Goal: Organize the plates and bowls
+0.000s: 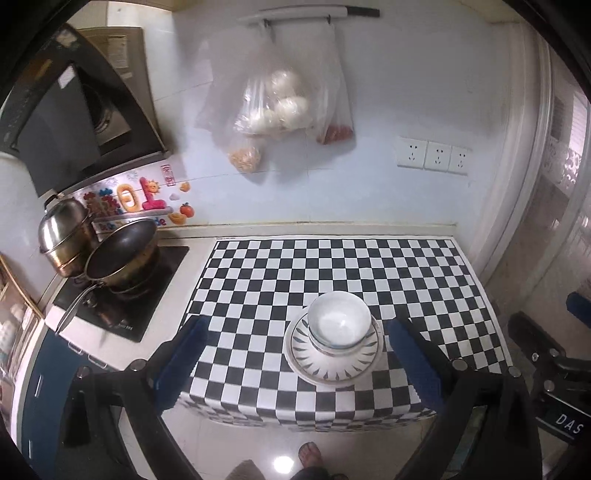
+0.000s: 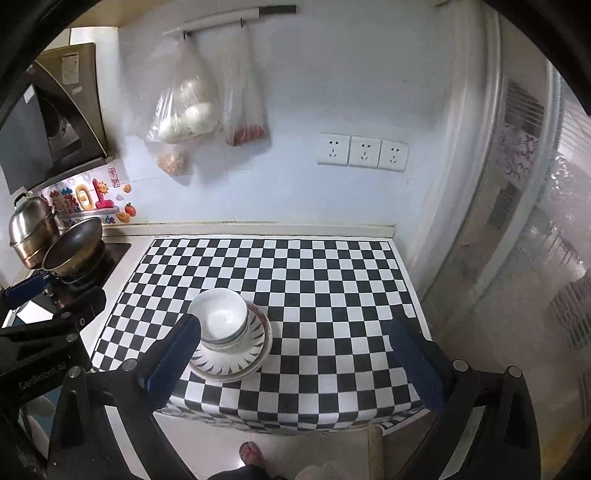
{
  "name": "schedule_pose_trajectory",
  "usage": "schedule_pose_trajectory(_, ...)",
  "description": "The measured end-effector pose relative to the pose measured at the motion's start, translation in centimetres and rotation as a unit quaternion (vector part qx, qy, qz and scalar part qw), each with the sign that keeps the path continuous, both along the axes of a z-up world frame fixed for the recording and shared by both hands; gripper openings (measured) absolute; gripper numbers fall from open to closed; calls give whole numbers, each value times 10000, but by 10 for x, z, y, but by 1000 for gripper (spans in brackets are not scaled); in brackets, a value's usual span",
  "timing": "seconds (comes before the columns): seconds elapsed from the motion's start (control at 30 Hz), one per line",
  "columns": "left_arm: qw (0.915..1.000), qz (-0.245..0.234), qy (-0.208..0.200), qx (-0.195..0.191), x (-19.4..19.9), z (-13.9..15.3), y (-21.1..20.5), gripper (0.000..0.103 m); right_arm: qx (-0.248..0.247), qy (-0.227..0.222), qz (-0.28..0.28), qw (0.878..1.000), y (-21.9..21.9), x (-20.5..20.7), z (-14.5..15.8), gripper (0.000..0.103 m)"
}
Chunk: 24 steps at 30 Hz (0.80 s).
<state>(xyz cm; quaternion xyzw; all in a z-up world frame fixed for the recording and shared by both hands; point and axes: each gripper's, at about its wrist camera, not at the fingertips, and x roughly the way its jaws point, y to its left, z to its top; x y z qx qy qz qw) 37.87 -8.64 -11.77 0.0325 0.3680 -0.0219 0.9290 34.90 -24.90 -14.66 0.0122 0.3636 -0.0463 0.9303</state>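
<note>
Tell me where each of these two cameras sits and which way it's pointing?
Left wrist: on the left gripper, looking down at the stacked bowl and plates between its open blue fingers; a sandalled foot shows.
Right wrist: on the right gripper, further right, stack beside its left finger; the left gripper intrudes.
Shared: checkered mat, stack, outlets.

A black-and-white checkered mat (image 1: 332, 266) covers the counter. To its left a dark frying pan (image 1: 122, 251) sits on a black cooktop (image 1: 147, 295), with a lidded steel pot (image 1: 64, 236) just behind it. Above them hangs a range hood (image 1: 62, 122). Clear plastic bags (image 1: 273, 110) of food hang from a wall rail (image 1: 306, 14), and three white sockets (image 1: 432, 153) sit further right
</note>
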Motion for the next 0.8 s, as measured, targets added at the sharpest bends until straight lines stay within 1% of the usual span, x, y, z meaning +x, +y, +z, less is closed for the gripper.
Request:
schedule_pose_trajectory(0.2, 9996, 73, -287, 41, -36, 26, 9, 100, -39, -307, -79, 9995, 5, -41, 29, 103)
schedule_pose_trajectory(0.43, 9980, 55, -626, 18, -79, 56, 32, 100, -173, -616, -166, 9978, 21, -90, 62, 103)
schedule_pose_trajectory(0.6, 9975, 0, -701, 104, -108, 64, 58, 101, -209, -740, -357, 9964, 40, -128, 78, 103)
schedule_pose_trajectory(0.63, 9974, -1, -705, 136, -115, 65, 63, 103, -204, -743, -384, 9963, 44, -133, 79, 103)
schedule_pose_trajectory(0.73, 9971, 10, -739, 199, -133, 64, 78, 103, -178, -757, -453, 9959, 59, -156, 81, 103)
schedule_pose_trajectory(0.8, 9972, -25, -733, 163, -145, 64, 89, 103, -215, -767, -491, 9956, 71, -173, 81, 103)
